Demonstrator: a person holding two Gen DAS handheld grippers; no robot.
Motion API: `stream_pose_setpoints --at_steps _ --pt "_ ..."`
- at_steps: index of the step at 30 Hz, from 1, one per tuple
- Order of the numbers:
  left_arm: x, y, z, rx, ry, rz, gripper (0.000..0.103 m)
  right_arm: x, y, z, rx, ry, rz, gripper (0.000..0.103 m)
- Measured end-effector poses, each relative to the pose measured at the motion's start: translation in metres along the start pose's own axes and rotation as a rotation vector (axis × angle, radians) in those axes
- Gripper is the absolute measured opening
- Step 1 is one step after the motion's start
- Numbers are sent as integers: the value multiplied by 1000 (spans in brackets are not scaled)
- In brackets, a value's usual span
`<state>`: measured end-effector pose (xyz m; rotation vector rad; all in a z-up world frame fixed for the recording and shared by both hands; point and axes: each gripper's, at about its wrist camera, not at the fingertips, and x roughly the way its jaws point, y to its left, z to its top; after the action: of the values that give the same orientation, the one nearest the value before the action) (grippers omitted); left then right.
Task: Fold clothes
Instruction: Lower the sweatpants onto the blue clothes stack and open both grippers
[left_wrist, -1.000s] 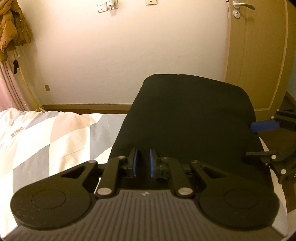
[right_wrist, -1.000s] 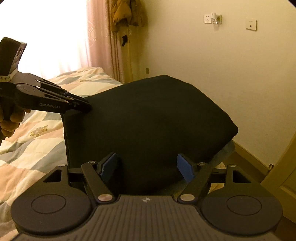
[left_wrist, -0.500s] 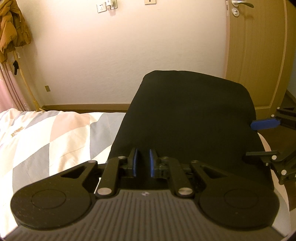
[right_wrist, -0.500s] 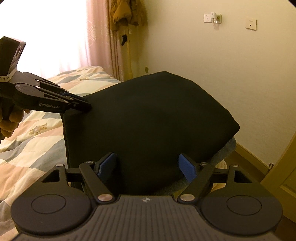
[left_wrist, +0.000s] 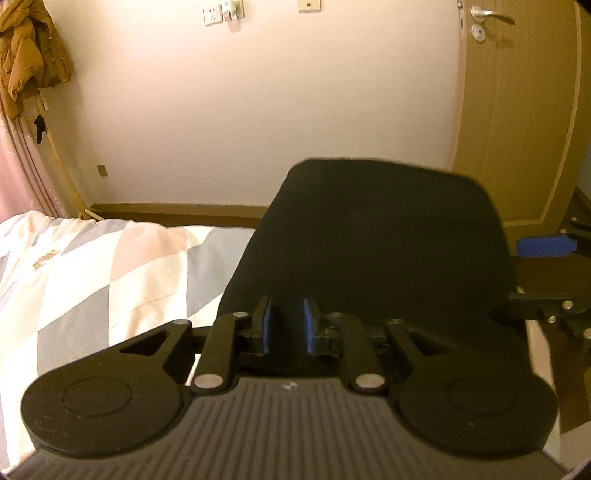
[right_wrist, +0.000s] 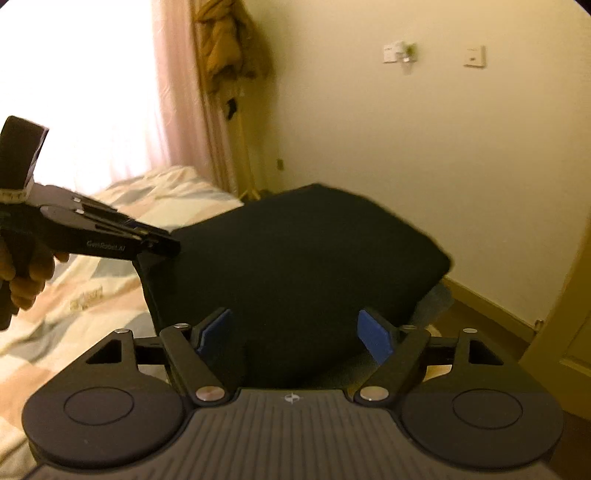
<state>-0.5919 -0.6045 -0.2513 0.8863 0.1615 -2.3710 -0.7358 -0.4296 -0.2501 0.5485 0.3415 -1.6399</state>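
Hiding bed's (left_wrist: 110, 277) far corner: black garment (left_wrist: 369, 240)

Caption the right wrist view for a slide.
Left claw pinches a corner of the black garment over the bed; right claw open.

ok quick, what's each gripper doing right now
left gripper: shut on the black cloth, pinching its near edge.
right gripper: open, jaws spread wide, the cloth's edge between them but not clamped.
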Motion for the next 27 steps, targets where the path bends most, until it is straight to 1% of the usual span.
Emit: stream_pose_setpoints --at_steps 3,6,8,11,14,17,19,20,22,26,27 --pt "-13 0 -1 -30 -30 -9 14 -18 -2 -5 29 5 -36 78" --pt "-26 1 -11 -77 -45 -27 15 -33 -2 -20 71 20 -63 78" --pt "-36 -3 -21 -92 -42 -39 16 -40 3 -32 85 37 -82 78" --pt "-51 -11 -36 -85 -10 -36 20 -55 17 -44 93 68 -112 78" --pt "-70 -17 -47 -110 30 -20 27 -72 32 -46 89 76 -130 78" --pt "-97 -19 -54 -152 48 -10 35 -90 47 -47 98 66 -145 80" --pt "-114 -20 -58 -179 58 -4 44 -101 56 -46 106 62 -162 81" --pt "-123 -21 -61 -192 63 -1 45 -106 61 -46 112 63 -171 82" --pt "-140 -22 -66 -206 72 16 50 -114 70 -45 130 69 -187 82" --pt "-165 -26 -75 -228 116 81 58 -135 90 -43 163 80 -214 84" --pt "-171 -27 -78 -231 122 87 62 -140 95 -42 170 83 -222 85"
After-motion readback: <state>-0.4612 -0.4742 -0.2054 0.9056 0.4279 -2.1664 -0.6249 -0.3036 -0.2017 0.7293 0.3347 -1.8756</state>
